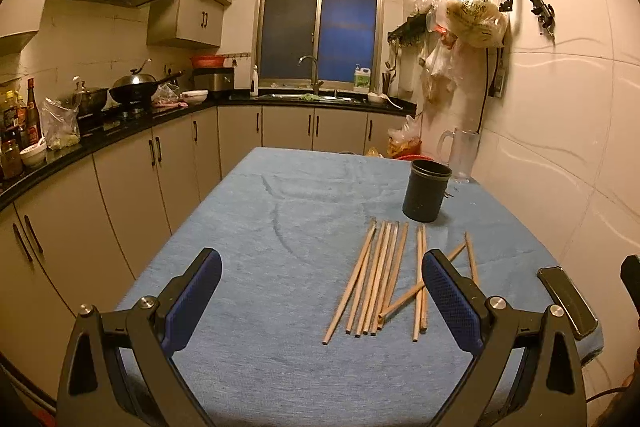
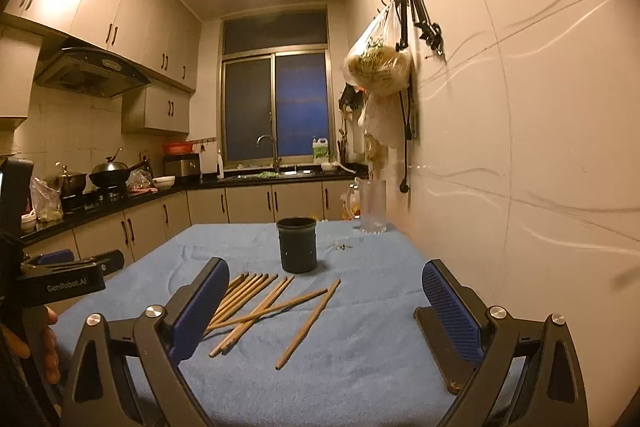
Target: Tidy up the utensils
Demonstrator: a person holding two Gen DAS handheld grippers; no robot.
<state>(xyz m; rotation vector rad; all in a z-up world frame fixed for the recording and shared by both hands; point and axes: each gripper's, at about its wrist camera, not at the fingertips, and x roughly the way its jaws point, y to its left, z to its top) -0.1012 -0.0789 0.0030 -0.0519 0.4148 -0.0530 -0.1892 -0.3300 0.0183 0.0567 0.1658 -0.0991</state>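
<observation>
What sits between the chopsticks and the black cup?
Nothing: bare blue cloth separates the chopsticks from the black cup, clearest in the left wrist view.

White lettering reading "GenRobot.AI" runs along the black plastic body of the left gripper (image 2: pixel 60 263), seen left of the black cylindrical cup (image 2: pixel 296 245); green print on the hanging plastic bag (image 2: pixel 378 67) is illegible.

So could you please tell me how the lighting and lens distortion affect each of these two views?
Left wrist view: dim amber cast, no blown glare, and the blue-clothed table edges and cabinets bow. Right wrist view: ceiling light and its reflection on the glossy white wall blow out; the pale wooden chopsticks stay sharp; corners vignette black.
</observation>
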